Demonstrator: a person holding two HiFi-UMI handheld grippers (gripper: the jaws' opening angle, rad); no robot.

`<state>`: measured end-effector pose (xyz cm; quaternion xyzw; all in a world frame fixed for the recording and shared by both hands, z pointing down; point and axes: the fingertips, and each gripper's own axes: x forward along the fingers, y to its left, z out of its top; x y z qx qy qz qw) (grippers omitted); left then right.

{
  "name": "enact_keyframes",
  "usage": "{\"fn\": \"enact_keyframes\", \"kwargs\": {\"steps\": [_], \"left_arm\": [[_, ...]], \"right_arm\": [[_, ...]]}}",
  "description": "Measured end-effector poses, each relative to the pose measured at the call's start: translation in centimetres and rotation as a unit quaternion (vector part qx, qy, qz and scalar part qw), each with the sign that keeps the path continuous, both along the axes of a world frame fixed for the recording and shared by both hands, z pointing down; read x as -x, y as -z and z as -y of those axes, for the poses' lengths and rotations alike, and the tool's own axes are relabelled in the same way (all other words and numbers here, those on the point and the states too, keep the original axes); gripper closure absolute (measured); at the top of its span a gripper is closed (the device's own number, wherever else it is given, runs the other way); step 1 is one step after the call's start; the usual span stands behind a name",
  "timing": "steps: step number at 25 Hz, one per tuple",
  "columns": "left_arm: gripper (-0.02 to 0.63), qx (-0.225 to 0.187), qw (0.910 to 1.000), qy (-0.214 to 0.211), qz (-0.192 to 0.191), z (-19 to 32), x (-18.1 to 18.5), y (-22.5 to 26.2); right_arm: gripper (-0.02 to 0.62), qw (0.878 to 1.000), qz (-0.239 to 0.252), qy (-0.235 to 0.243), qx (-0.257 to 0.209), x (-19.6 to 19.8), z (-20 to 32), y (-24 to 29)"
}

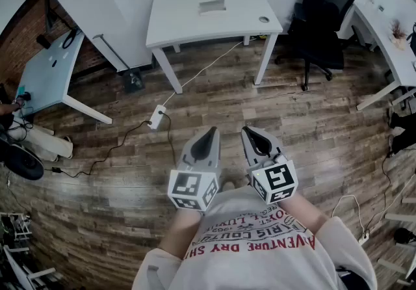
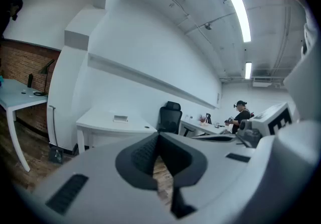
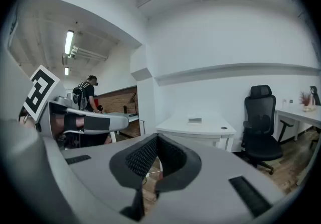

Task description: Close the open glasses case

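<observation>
A white table [image 1: 182, 22] is standing by the wall on a wooden floor [image 1: 312, 126], with a black chair [image 1: 323, 9] sitting just beside its right end. A power strip [image 1: 156, 116] is lying on the floor near that table, its cable [image 1: 201, 71] running up under it. A second table [image 1: 49, 67] is standing at the left against a brick wall [image 1: 23, 28]. A third table [image 1: 390, 48] at the right is carrying a small plant [image 1: 397, 28]. A person [image 2: 242, 116] is standing far off under ceiling lights [image 2: 239, 9].

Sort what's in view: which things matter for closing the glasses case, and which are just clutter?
Job: boxy item, likely the glasses case, on white table; left gripper, right gripper, both jaws shut, empty.
Lying about: office chair; power strip; small round thing on table.
</observation>
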<state>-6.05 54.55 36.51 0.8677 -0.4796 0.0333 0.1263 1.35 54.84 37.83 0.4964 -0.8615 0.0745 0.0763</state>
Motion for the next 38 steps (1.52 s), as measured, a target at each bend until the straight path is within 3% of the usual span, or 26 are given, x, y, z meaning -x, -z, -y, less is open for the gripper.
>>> {"fn": "enact_keyframes", "kwargs": {"steps": [22,30,38], "left_arm": [[0.609,0.020,0.9997,-0.013,-0.006,1.9,1.6,-1.8],[0.609,0.039,0.9991,-0.003,-0.016,6.5,1.5,-3.1],[0.609,0.045,0.9987,0.021,-0.006,14.4,-0.1,-2.6]], "right_arm": [[0.583,1.000,-0.011,-0.005,0.025,1.9,1.7,-2.0],[0.584,0.999,-0.018,-0.004,0.033,1.2,5.8,-3.1],[0.583,0.999,-0.008,0.007,0.038,-1.2,14.6,-2.5]]}}
